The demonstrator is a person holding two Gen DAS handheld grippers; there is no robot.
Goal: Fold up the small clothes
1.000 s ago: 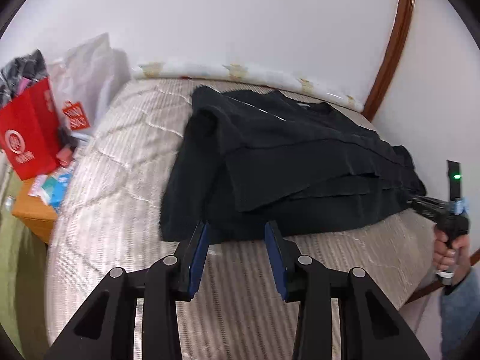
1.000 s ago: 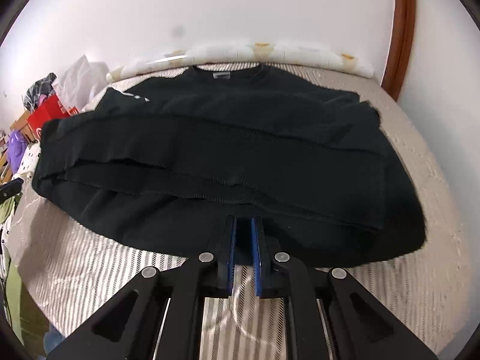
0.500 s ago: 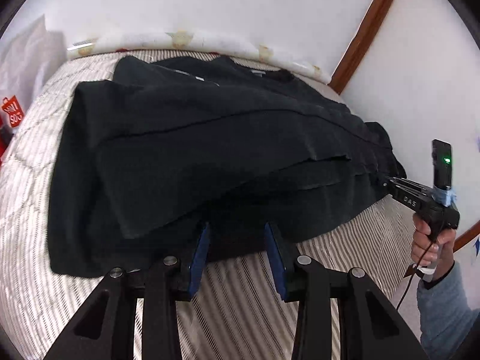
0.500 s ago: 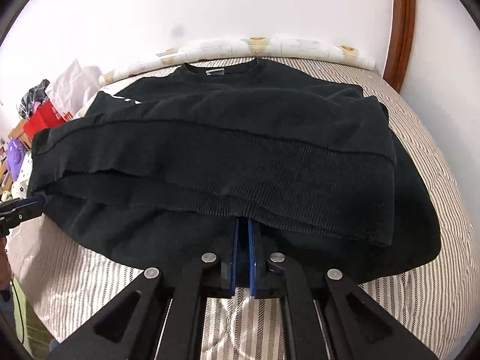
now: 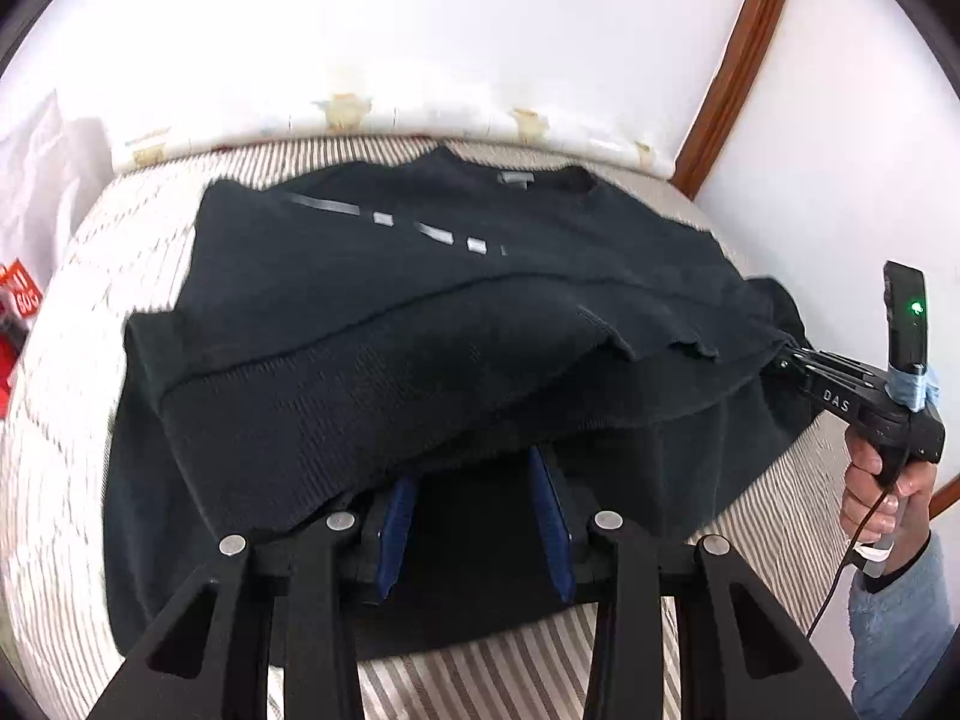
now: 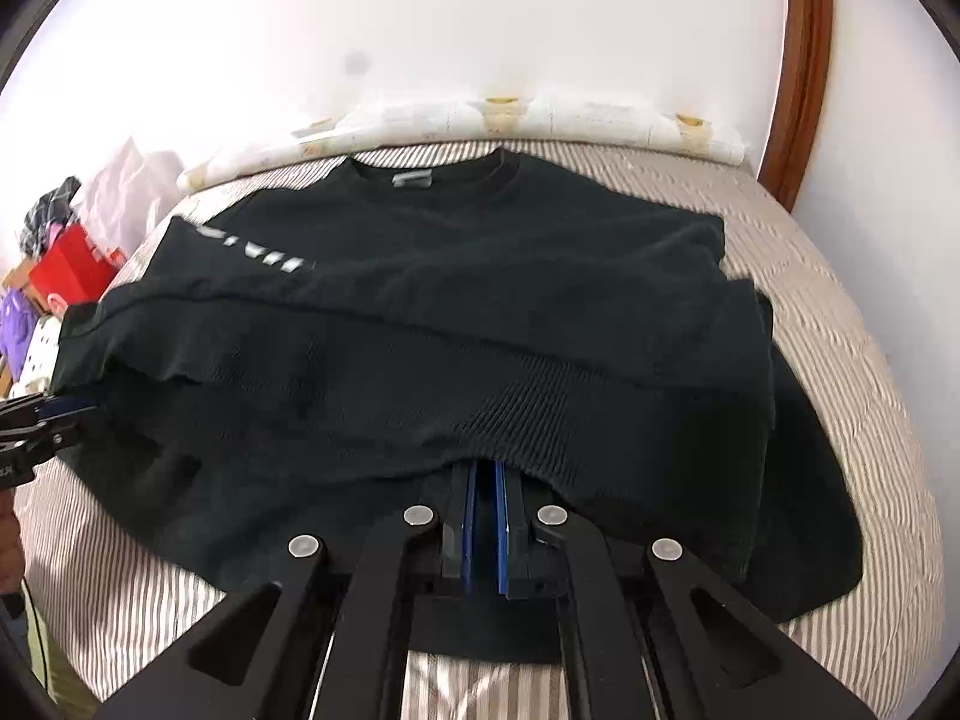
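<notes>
Black sweater (image 6: pixel 420 324) on striped bed (image 6: pixel 840 324)
Right gripper (image 6: pixel 485 480) fingers pinch its hem; left gripper (image 5: pixel 474 480) fingers spread apart; red bag (image 6: pixel 72 270) beside bed.

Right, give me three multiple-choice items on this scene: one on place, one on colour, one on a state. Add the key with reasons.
1. The sweater lies:
A. in a red bag
B. on the striped bed cover
C. on a wooden floor

2. The sweater's colour is:
A. black
B. white
C. yellow

3. The right hand-held gripper is:
A. wide open above the sweater
B. shut on a pillow
C. shut on the sweater's hem

Key:
1 B, because the sweater is spread over the striped cover in both views.
2 A, because the knit is black, with a few pale marks near one shoulder.
3 C, because the blue pads stand almost together with the ribbed hem running into them.
</notes>
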